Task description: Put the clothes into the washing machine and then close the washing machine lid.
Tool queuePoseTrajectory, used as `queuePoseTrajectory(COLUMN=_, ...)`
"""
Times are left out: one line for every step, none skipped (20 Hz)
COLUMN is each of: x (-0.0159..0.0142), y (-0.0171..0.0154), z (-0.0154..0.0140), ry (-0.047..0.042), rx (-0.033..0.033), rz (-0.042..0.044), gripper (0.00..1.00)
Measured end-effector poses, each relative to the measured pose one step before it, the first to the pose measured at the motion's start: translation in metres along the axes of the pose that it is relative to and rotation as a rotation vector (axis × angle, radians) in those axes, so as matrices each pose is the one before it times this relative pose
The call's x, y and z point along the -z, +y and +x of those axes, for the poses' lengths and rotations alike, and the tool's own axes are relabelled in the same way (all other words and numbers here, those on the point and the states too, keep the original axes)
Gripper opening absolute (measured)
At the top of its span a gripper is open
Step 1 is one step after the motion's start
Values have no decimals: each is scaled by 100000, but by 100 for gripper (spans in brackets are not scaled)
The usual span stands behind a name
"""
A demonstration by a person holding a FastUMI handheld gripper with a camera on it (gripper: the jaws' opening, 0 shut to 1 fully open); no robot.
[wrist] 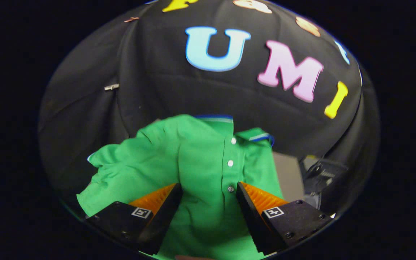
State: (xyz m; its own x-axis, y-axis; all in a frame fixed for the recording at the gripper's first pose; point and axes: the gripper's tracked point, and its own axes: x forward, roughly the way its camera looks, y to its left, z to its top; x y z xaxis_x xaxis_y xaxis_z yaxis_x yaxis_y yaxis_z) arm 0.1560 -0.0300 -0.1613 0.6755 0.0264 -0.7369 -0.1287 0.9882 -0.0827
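1. The jaws stand apart: the gripper (209,191) has its two fingers (164,202) spread on either side of the green shirt (200,162), with a broad strip of cloth and the button placket showing in the gap. Neither finger visibly presses the fabric, and whether the tips touch it cannot be told.

2. The shirt is a green polo with white buttons (230,163) and a blue-edged collar (215,118). It lies spread between and just ahead of the fingers, collar at the far end, one sleeve (99,159) reaching out beyond the left finger.

3. The step in hand looks like the first one, taking hold of the garment; nothing suggests the shirt is in the machine yet.

4. The next move probably calls for closing the fingers on a gathered fold near the placket, enough cloth to keep the shirt from slipping when lifted, then carrying it to the drum.

5. Beyond the right finger sit a grey flat panel (287,173) and a dark object (323,173) beside it; either may belong to the washing machine, but this is too blurred to settle.

6. The surface under the shirt is covered by it, and the shirt's near hem is cut off below the fingers. The booth's black cloth wall (150,94) rises behind.
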Motion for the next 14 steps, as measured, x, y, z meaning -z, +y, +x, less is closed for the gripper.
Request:
queuePoseTrajectory(x=-395, y=-484, z=562, ry=2854, rx=130, rz=6026, gripper=97)
queuePoseTrajectory(x=-223, y=-239, z=52, ry=605, rx=-522, rz=1804, gripper=95)
queuePoseTrajectory(x=-76, y=-28, z=-190, ry=-1027, rx=-631, rz=526, gripper=96)
queuePoseTrajectory(x=23, y=193, z=-329, ry=-2014, rx=-1793, rz=-2213, gripper=96)
queuePoseTrajectory(x=-254, y=-97, z=-130, ry=-2807, rx=-1072, rz=-4695, gripper=96)
queuePoseTrajectory(x=-107, y=-17, z=-385, ry=-3190, rx=-981, rz=-2108, gripper=88)
queuePoseTrajectory(x=590, y=-124, z=-99, ry=-294, rx=-203, rz=370, gripper=75)
queuePoseTrajectory(x=193, y=-244, z=-436, ry=-1253, rx=944, rz=874, gripper=63)
queuePoseTrajectory(x=157, y=-392, z=-100, ry=-778, rx=1452, rz=103, gripper=50)
queuePoseTrajectory(x=89, y=-280, z=-60, ry=-547, rx=1693, rz=618, gripper=37)
queuePoseTrajectory(x=5, y=28, z=-257, ry=-269, rx=529, rz=-365, gripper=24)
queuePoseTrajectory(x=321, y=109, z=20, ry=209, rx=323, rz=-346, gripper=24)
queuePoseTrajectory(x=26, y=-87, z=40, ry=-306, rx=-372, rz=1199, gripper=24)
queuePoseTrajectory(x=148, y=-102, z=-51, ry=98, rx=-1238, rz=2882, gripper=24)
